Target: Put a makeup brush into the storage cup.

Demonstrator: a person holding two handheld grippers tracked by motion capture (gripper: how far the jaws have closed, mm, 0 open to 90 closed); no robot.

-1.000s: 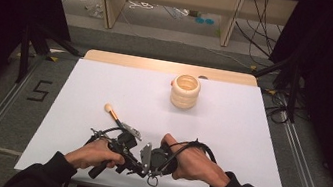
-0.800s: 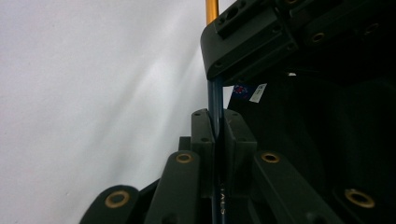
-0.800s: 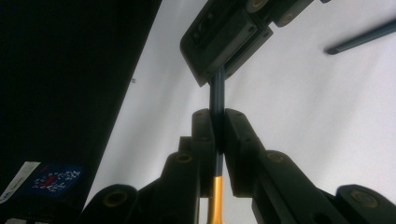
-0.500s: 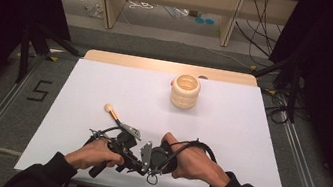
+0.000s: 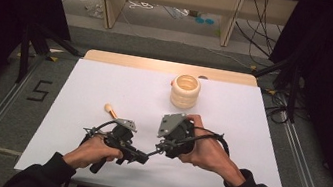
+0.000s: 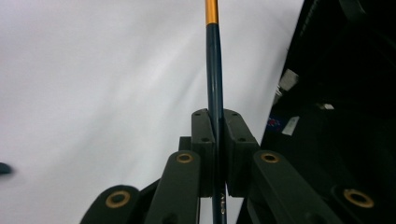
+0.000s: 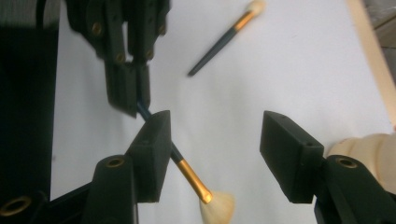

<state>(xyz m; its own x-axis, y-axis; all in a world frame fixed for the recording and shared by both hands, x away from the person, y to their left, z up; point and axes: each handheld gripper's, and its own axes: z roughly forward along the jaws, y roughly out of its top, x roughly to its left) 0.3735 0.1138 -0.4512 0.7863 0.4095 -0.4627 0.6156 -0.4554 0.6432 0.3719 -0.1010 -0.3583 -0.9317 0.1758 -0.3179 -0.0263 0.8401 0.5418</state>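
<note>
The left gripper (image 6: 215, 140) is clamped on the dark-blue-handled makeup brush with gold ferrule and pale bristles (image 7: 189, 173); the right gripper (image 7: 215, 154) gapes beside it, at the mat's six o'clock. Light, stiff, slick; the handle suits gripping, not the soft bristles.

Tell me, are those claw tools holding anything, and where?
The left gripper clamps a dark-handled, gold-banded makeup brush by its handle; the right gripper holds nothing.
</note>
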